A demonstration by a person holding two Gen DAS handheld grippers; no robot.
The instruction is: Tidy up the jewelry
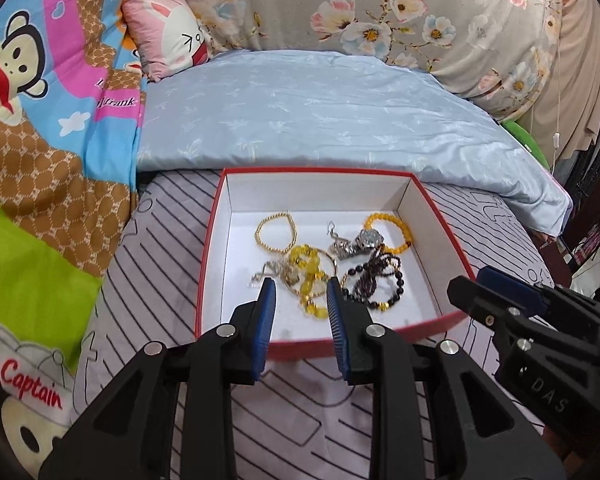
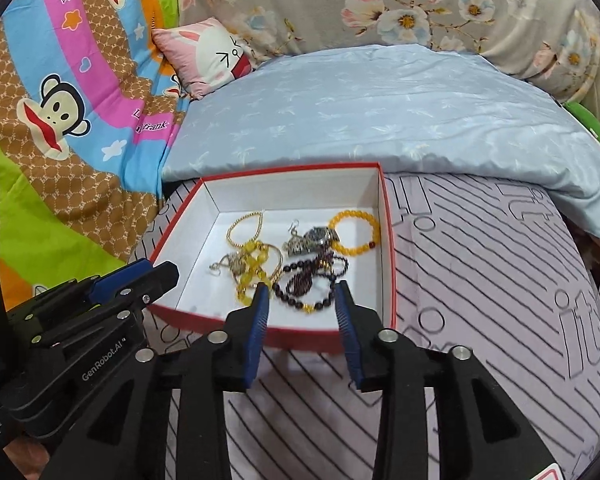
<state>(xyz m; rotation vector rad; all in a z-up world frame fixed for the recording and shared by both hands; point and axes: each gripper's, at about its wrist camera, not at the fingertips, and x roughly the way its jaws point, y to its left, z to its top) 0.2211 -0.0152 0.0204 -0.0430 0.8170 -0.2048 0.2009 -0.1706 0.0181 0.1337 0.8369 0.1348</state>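
Red box (image 1: 236,216), white inside, sits on striped bed sheet (image 1: 148,264) nr the folded blue quilt's (image 1: 320,120) front edge. Jewelry all in box: gold bead bracelet (image 1: 275,233), amber bracelet (image 1: 392,232), yellow bead strand (image 1: 309,280), dark bead necklace (image 1: 374,280), silver pieces (image 1: 350,244). Left tongs (image 1: 301,288) & right tongs (image 2: 302,290) both released, nothing btwn pads, over box's near edge.

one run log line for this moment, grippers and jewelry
left gripper: open, empty | right gripper: open, empty | jewelry: piled in red box | bed: box on striped sheet
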